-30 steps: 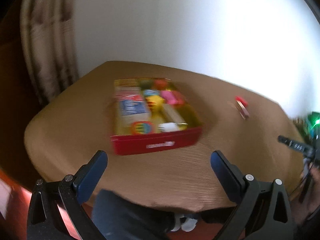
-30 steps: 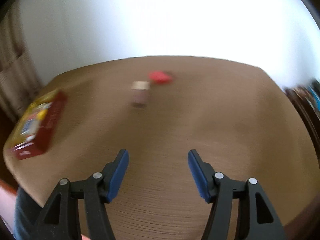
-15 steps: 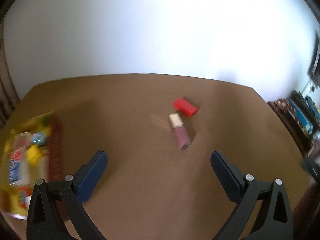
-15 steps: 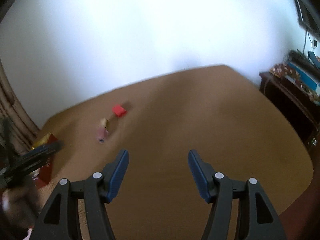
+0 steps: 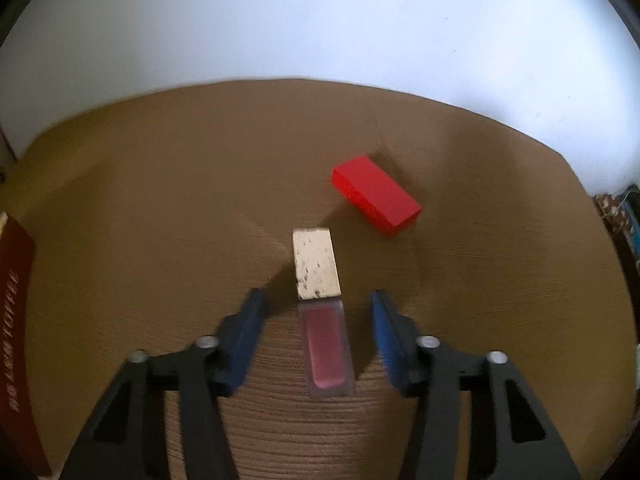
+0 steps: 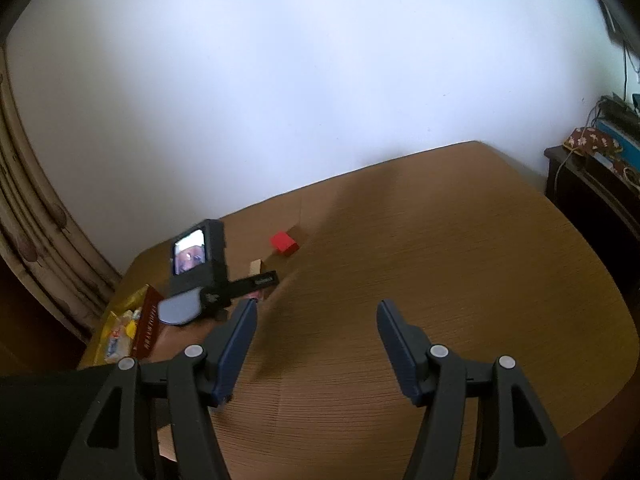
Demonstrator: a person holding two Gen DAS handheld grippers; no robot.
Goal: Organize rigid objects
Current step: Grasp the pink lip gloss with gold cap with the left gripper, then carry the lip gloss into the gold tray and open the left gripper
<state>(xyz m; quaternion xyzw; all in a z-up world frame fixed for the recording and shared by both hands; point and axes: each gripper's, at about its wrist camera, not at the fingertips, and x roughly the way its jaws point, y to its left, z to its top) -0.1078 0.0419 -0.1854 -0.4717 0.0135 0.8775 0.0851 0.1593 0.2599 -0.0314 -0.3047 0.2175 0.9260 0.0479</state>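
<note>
A lip gloss tube with a pink body and a gold cap lies flat on the brown table. My left gripper is open, its blue fingers either side of the tube, not touching it. A red block lies just beyond, to the right. My right gripper is open and empty above the table. In the right wrist view the red block and the gold cap show far left, partly behind the left gripper's camera body.
A red box with several small items stands at the table's left edge; its side shows in the left wrist view. A curtain hangs at the left. A dark cabinet stands at the right by the wall.
My left gripper has swung from the red box to the lip gloss, come down close, and narrowed its fingers around the tube. My right gripper has turned right and risen.
</note>
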